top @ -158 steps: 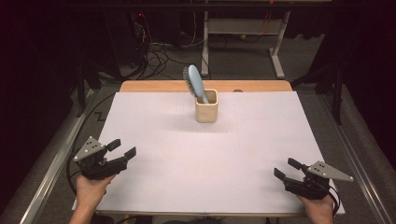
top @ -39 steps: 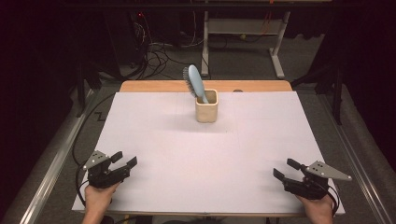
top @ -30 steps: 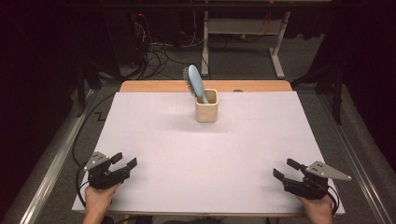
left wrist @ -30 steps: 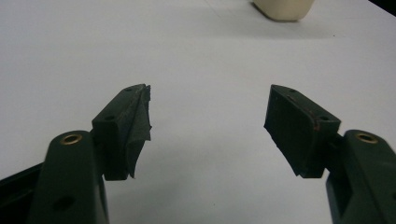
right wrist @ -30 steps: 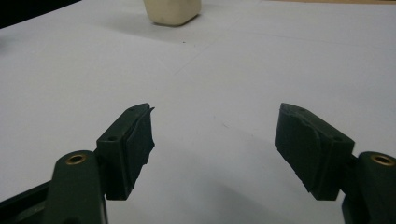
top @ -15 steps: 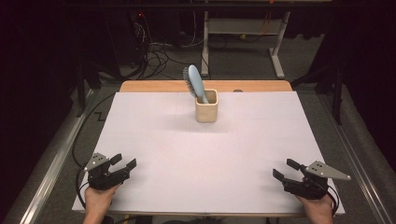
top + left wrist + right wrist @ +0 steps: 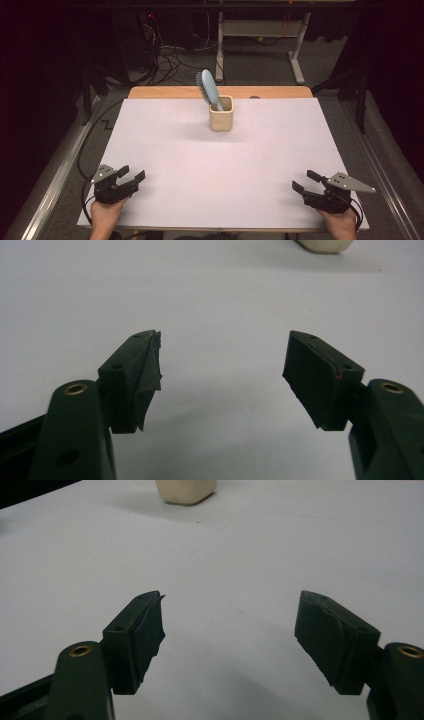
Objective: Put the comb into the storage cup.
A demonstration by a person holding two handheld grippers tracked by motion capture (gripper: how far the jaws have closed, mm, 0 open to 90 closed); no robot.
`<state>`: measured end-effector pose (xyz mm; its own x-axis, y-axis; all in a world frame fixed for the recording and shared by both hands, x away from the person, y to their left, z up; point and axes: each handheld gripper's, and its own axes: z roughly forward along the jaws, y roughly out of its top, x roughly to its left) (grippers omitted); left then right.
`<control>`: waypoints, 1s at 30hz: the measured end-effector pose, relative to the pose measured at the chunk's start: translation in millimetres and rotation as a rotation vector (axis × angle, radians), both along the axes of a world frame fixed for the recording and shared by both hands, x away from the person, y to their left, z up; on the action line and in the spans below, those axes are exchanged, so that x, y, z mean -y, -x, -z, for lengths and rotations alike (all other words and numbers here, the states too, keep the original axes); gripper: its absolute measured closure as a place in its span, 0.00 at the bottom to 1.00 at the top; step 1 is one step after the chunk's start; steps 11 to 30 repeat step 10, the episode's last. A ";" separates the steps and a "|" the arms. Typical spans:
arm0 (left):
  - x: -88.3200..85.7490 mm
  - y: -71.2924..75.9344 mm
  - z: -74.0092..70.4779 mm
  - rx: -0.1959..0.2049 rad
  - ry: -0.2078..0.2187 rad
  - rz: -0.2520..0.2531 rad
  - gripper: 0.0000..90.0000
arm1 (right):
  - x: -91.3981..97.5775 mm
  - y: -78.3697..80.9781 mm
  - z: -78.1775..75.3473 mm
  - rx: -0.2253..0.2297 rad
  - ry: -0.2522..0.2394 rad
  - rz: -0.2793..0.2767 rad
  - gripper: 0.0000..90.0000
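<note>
Start position: both grippers parked at the near bench (image 7: pixel 165 150) edge.
Your left gripper (image 7: pixel 131 174) and right gripper (image 7: pixel 306 181) fingers gape empty; next, reach far forward for the hairbrush (image 7: pixel 208 89) in its cup (image 7: pixel 221 119).

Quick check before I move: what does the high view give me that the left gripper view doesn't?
High view alone: the blue hairbrush standing tilted in the cream holder, the wooden strip along the table's far edge, the right gripper at the near right corner, and the floor cables beyond. Left gripper view alone: a close look at the left gripper, jaws apart with nothing between them, and the ragged lining on one pad. Both: the white table cover and the holder.
</note>
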<state>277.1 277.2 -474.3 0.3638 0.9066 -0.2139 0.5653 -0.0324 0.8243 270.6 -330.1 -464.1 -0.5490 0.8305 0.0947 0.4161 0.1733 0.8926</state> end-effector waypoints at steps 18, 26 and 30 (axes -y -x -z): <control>-1.9 0.5 -0.1 0.000 0.006 -0.012 0.35 | -0.3 -0.2 -0.1 -0.003 -0.003 -0.004 0.31; -1.9 0.5 -0.1 0.000 0.006 -0.012 0.35 | -0.3 -0.2 -0.1 -0.003 -0.003 -0.004 0.31; -1.9 0.5 -0.1 0.000 0.006 -0.012 0.35 | -0.3 -0.2 -0.1 -0.003 -0.003 -0.004 0.31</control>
